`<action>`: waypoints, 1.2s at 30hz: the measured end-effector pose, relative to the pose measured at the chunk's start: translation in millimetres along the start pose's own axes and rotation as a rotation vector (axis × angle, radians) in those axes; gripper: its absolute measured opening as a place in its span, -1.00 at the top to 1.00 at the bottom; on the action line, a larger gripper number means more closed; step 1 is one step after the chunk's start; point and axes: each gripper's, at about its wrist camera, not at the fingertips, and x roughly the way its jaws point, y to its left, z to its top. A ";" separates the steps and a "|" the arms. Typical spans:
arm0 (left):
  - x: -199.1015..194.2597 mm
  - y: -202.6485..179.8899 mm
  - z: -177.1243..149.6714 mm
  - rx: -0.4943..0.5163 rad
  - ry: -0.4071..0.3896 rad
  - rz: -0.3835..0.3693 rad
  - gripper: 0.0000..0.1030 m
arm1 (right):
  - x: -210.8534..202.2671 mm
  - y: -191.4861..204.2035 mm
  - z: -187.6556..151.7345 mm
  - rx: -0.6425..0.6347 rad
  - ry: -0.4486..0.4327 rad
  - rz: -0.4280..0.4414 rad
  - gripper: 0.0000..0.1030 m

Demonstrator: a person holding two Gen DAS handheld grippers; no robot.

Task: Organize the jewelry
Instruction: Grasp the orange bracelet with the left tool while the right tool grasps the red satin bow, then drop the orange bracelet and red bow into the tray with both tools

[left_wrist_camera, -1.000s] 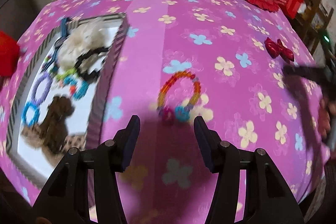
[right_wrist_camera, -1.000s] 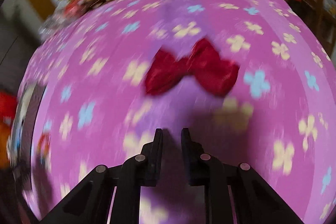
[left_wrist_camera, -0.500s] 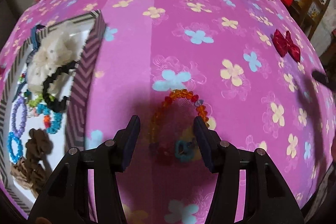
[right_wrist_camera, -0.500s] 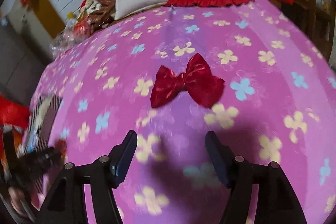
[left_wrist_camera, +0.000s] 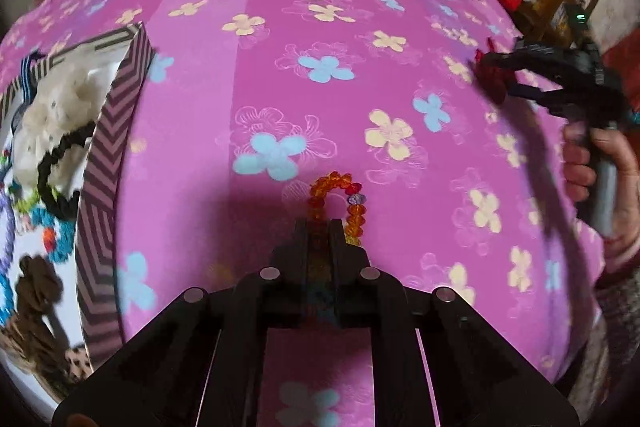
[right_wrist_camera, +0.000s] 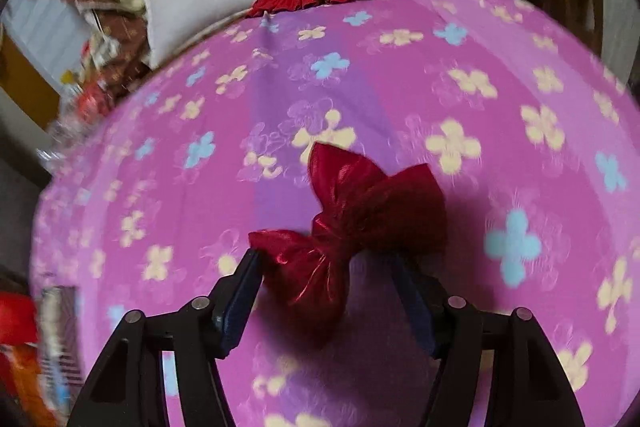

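Left gripper (left_wrist_camera: 319,227) jaws clenched on the beaded bracelet (left_wrist_camera: 338,193) for lifting; right gripper (right_wrist_camera: 326,277) jaws, just closing, straddle the red bow (right_wrist_camera: 360,223), not yet gripping.

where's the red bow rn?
Right wrist view, centre: the red bow lies on the pink flowered bedspread between the right gripper fingers, which have just been closing.

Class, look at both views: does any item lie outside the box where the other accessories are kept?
Yes. Two pieces are still on the pink flowered bedspread, outside the chevron-patterned box: the orange beaded bracelet, pinched by the left gripper, and the shiny red fabric bow, between the right gripper fingers.
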 end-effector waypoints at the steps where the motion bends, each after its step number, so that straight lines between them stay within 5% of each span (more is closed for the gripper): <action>1: -4.9 -0.5 -1.1 -0.007 -0.012 -0.006 0.85 | 2.8 6.8 1.6 -0.047 -0.003 -0.036 0.36; 2: -11.4 -1.4 -3.2 -0.012 -0.025 -0.015 0.85 | 5.0 11.4 2.0 -0.088 -0.003 -0.057 0.72; 5: -35.3 -4.4 -10.0 -0.023 -0.071 -0.024 0.85 | -1.2 10.3 -4.5 -0.092 0.003 -0.028 0.85; 18: -141.7 20.5 -36.6 -0.097 -0.233 -0.074 0.85 | -110.6 46.2 -64.2 -0.270 -0.099 0.078 0.85; 26: -191.6 60.7 -62.7 -0.143 -0.286 0.017 0.85 | -150.3 119.9 -113.1 -0.438 -0.103 0.175 0.85; 36: -204.0 127.4 -103.3 -0.270 -0.283 0.112 0.85 | -159.9 231.2 -179.2 -0.627 -0.031 0.343 0.85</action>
